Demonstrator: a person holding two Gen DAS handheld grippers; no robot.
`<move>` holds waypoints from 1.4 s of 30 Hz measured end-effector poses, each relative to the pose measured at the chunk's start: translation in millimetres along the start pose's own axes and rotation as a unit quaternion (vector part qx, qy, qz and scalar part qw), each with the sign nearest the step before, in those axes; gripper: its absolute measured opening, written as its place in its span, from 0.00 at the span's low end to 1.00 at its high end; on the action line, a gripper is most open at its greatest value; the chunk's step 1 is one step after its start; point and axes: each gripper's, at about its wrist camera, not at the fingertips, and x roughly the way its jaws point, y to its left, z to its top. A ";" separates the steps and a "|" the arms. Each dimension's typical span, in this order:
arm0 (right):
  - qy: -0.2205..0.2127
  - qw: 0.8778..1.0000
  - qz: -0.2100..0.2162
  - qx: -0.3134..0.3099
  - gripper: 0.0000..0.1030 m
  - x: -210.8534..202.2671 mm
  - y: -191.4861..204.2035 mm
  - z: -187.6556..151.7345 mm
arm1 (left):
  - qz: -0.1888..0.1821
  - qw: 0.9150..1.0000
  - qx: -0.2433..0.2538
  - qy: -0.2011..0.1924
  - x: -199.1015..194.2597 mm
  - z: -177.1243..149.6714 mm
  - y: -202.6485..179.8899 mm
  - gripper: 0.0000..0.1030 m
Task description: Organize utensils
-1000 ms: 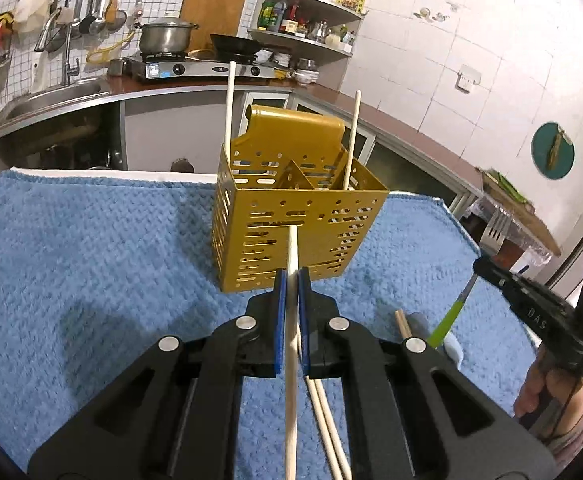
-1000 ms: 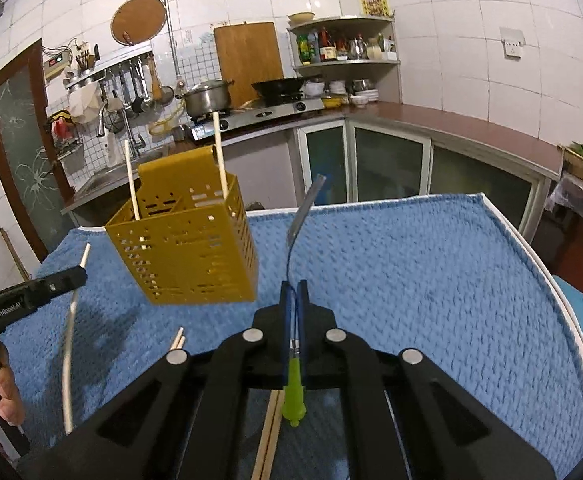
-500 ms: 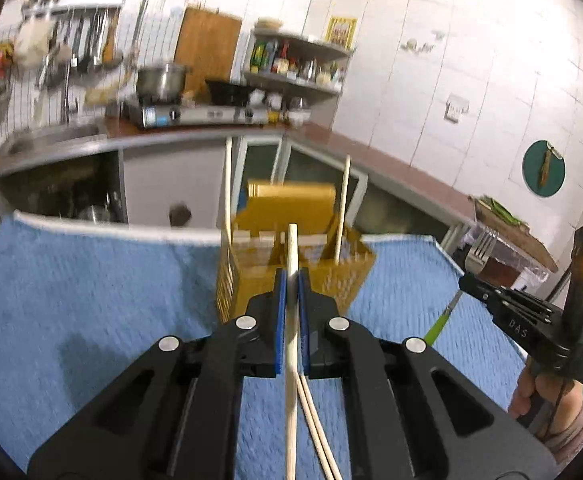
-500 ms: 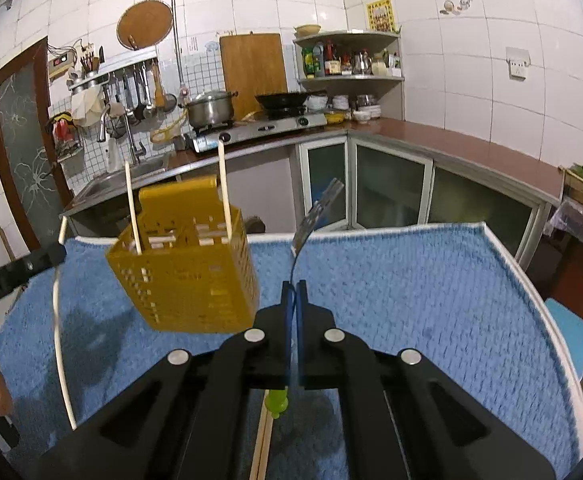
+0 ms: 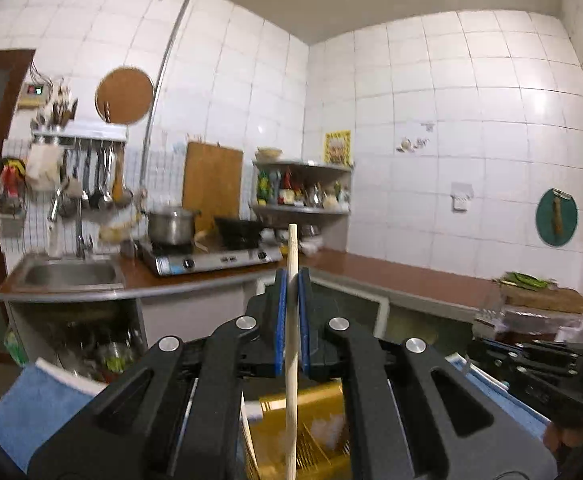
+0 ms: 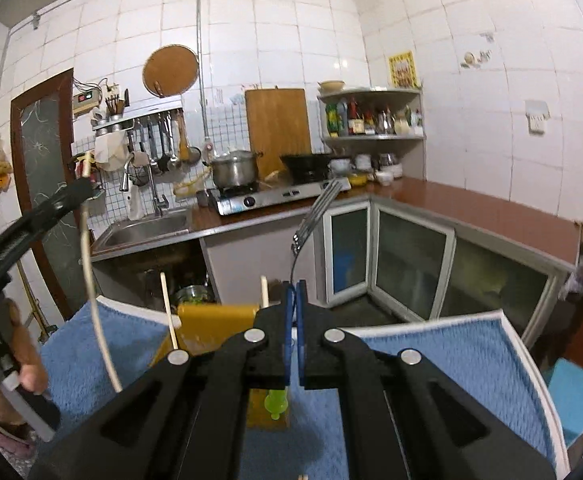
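Left wrist view: the left gripper [image 5: 290, 280] pinches an upright wooden chopstick [image 5: 291, 360] above the yellow utensil holder [image 5: 311, 420]. The right gripper [image 6: 294, 292] is clamped on a green-handled fork [image 6: 311, 216], tines up, over the same holder, where two chopsticks [image 6: 168, 308] stand, on a blue towel [image 6: 431, 360]
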 end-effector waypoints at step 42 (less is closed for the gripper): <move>0.086 0.995 0.034 -0.026 0.06 124.5 20.2 -85.0 | 0.082 0.987 -0.015 0.136 54.0 -114.7 37.7 0.11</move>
